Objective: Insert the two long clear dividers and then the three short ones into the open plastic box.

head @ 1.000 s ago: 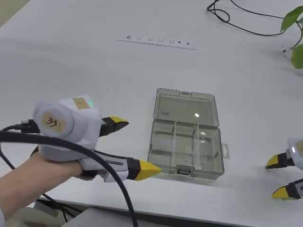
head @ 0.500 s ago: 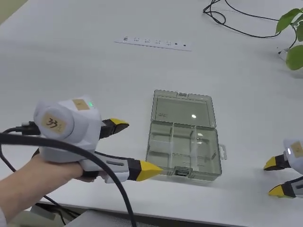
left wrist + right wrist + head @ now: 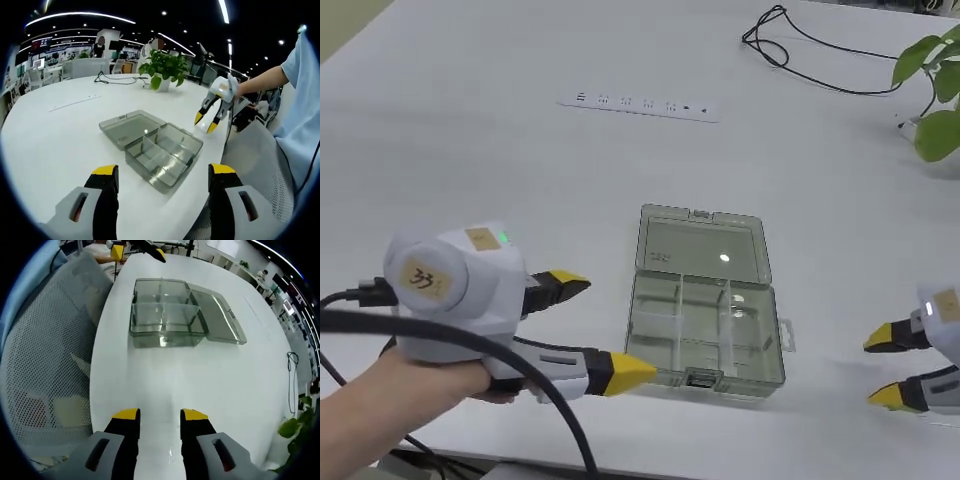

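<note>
The smoky clear plastic box [image 3: 705, 375] lies on the white table with its lid [image 3: 702, 245] folded flat behind it. Clear dividers [image 3: 677, 303] stand inside and split the box into compartments [image 3: 159, 161]; the same dividers [image 3: 162, 302] can be made out from the other side. My left gripper [image 3: 603, 328] hovers open just left of the box, with nothing between its yellow tips. My right gripper [image 3: 882, 368] is open and empty to the right of the box, a hand's width away. In the left gripper view, the right gripper [image 3: 207, 120] hangs past the box.
A white power strip [image 3: 638, 105] lies at the back of the table, with a black cable [image 3: 800, 50] and a leafy plant [image 3: 930, 90] at the back right. The table's near edge runs just in front of the box. A mesh chair [image 3: 45, 340] stands beside the table.
The head camera has tilted, so the whole picture shifted. Both grippers stay open on either side of the box, and the box has not moved.
</note>
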`<state>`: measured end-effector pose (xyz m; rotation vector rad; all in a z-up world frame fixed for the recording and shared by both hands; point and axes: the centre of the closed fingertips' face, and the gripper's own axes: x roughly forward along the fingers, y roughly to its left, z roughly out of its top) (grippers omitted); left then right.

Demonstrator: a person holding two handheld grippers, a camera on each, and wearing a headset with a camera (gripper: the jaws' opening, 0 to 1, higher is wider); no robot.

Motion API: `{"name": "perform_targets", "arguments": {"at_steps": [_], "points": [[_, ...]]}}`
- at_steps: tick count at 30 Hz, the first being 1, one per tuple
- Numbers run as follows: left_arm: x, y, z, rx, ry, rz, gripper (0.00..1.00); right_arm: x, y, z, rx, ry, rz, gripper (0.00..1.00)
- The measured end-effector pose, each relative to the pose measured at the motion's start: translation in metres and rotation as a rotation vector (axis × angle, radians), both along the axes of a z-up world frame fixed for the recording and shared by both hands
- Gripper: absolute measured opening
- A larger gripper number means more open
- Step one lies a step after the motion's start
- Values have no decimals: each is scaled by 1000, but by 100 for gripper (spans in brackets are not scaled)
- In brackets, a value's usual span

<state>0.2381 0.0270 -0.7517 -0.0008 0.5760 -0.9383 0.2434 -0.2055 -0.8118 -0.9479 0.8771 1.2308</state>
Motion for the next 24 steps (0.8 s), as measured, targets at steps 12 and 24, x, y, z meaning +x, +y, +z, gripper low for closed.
{"name": "perform_targets", "arguments": {"at_steps": [12,24], "points": [[5,-6,3,-45,27,38,69,13,47,21,82,-84,72,32],[11,-14,10,-122,69,79,61,23,91,59,134,-163,137,32]]}}
